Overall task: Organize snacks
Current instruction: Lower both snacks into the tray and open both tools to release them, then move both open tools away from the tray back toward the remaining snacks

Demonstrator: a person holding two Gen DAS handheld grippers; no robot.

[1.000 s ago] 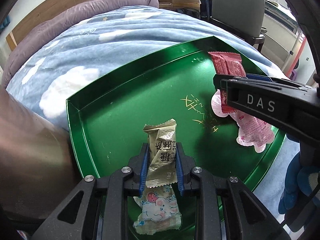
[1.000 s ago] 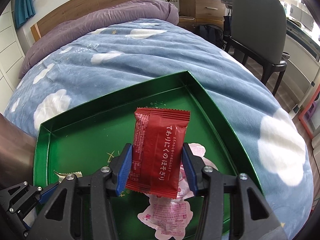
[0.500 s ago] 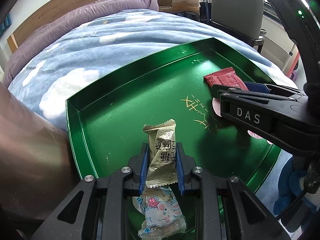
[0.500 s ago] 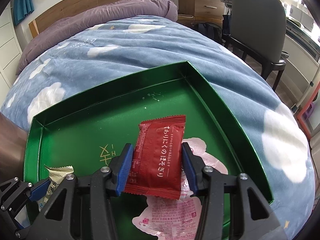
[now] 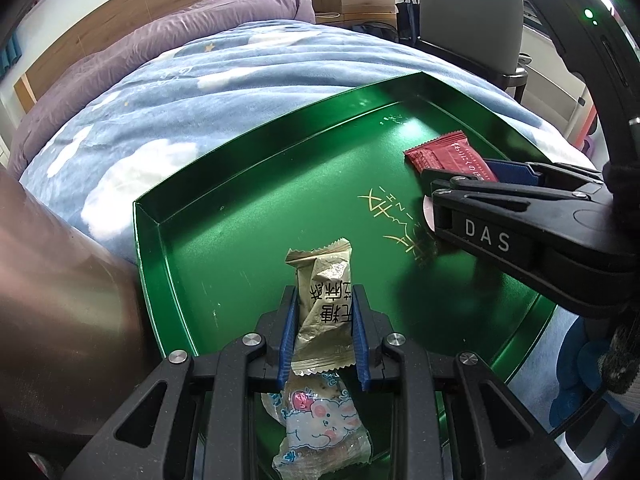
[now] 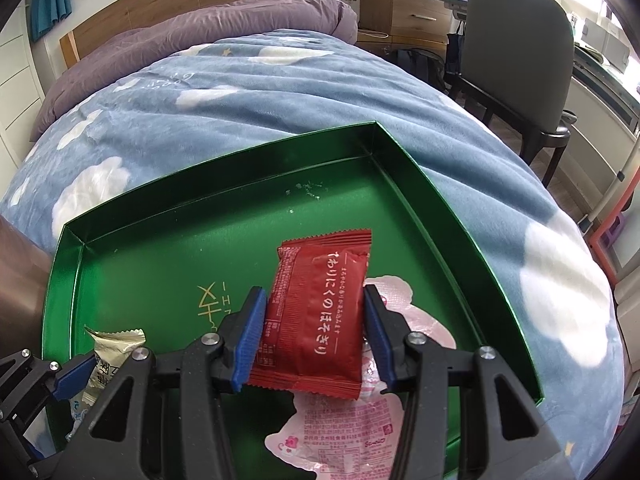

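Observation:
A green tray (image 5: 224, 216) (image 6: 168, 236) lies on the bed. My left gripper (image 5: 323, 316) is shut on a gold-beige snack packet (image 5: 324, 284) low over the tray's near left part; this packet also shows in the right wrist view (image 6: 110, 348). A clear packet with a pink bunny print (image 5: 320, 428) lies under it. My right gripper (image 6: 314, 328) is shut on a red snack packet (image 6: 320, 312), tilted nearly flat over a pink packet (image 6: 340, 428) on the tray's right side. The red packet also shows in the left wrist view (image 5: 448, 156).
The tray rests on a blue cloud-print blanket (image 6: 240, 92) with a purple duvet (image 6: 200, 28) behind. A grey chair (image 6: 516, 52) and a wooden drawer unit (image 6: 404, 8) stand to the right of the bed. A brown surface (image 5: 52, 292) fills the left.
My right gripper has lowered and tilted the red packet from upright to nearly flat over the pink packet. My left gripper has held still with the gold packet.

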